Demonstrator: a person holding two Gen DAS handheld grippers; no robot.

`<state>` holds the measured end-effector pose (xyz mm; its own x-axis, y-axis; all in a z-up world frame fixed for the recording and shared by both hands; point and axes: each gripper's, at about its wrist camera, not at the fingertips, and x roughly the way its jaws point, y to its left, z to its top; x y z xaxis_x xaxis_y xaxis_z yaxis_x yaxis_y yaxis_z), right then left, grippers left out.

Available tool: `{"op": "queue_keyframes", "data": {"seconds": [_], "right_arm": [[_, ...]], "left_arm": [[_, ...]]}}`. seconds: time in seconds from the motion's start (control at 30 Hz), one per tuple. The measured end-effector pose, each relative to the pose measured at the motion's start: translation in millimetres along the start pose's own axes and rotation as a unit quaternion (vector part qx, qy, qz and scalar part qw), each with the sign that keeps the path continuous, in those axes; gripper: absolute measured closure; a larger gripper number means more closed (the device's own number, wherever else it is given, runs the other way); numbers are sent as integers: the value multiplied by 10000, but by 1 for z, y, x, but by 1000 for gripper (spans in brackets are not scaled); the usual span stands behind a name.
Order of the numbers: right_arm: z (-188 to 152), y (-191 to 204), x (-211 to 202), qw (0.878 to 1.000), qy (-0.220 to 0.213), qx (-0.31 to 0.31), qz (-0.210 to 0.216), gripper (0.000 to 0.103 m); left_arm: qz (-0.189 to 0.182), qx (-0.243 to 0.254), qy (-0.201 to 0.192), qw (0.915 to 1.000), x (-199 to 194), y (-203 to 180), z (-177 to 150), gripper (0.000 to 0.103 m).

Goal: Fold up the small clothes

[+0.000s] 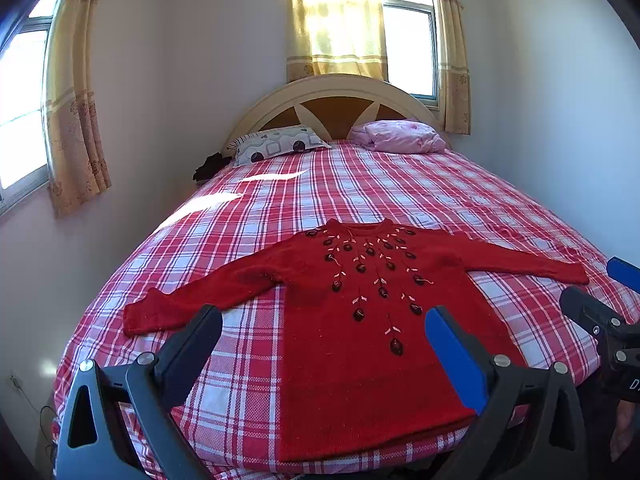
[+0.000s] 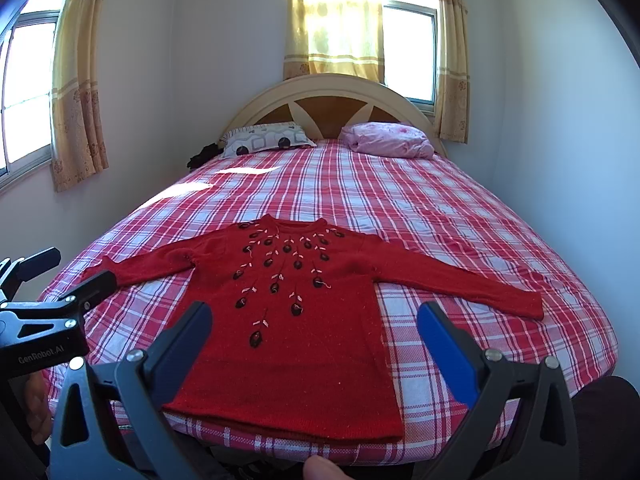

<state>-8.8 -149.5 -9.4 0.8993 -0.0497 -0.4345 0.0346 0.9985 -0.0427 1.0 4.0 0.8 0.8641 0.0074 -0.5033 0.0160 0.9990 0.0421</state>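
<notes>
on my left wrist feed the left gripper (image 1: pixel 324 332) hangs above the near edge of the bed (image 1: pixel 400 184), tilted down a little, its two fingers spread as wide apart as they go with nothing between the pads; the dark finger (image 1: pixel 192 344) sits over the checked sheet and the blue finger (image 1: pixel 452 356) over the lower body of the red sweater (image 1: pixel 360 320). that sweater lies flat, front side up, close to the near edge of the bed, hem toward me and neck toward the headboard (image 1: pixel 332 100), both sleeves stretched out to the side edges. its left cuff ends near the bed's left edge, its right cuff near the right edge. dark beaded flowers run down the chest from the collar.

far back, at the head of the bed, i see a patterned pillow (image 1: pixel 276 144) toward the left corner and a pink bundle (image 1: pixel 400 136) toward the right corner. curtains (image 1: pixel 336 24) cover part of the window behind the headboard.

on the right wrist feed the right gripper (image 2: pixel 316 332) is likewise spread fully apart and holding nothing, hovering over the sweater's hem area, with its blue finger (image 2: pixel 448 352) over bare sheet to the right of the garment. the other gripper shows at that picture's left border, off the bed's near left corner. a fingertip (image 2: pixel 320 468) pokes in at the bottom.
</notes>
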Motion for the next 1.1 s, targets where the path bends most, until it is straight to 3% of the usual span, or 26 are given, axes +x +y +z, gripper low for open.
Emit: {"op": "queue_keyframes", "data": {"seconds": [1.1], "right_arm": [[-2,0,0,10000,-4,26,2,0]], "left_arm": [[16,-32,-26,10000,3,3,0,1]]}}
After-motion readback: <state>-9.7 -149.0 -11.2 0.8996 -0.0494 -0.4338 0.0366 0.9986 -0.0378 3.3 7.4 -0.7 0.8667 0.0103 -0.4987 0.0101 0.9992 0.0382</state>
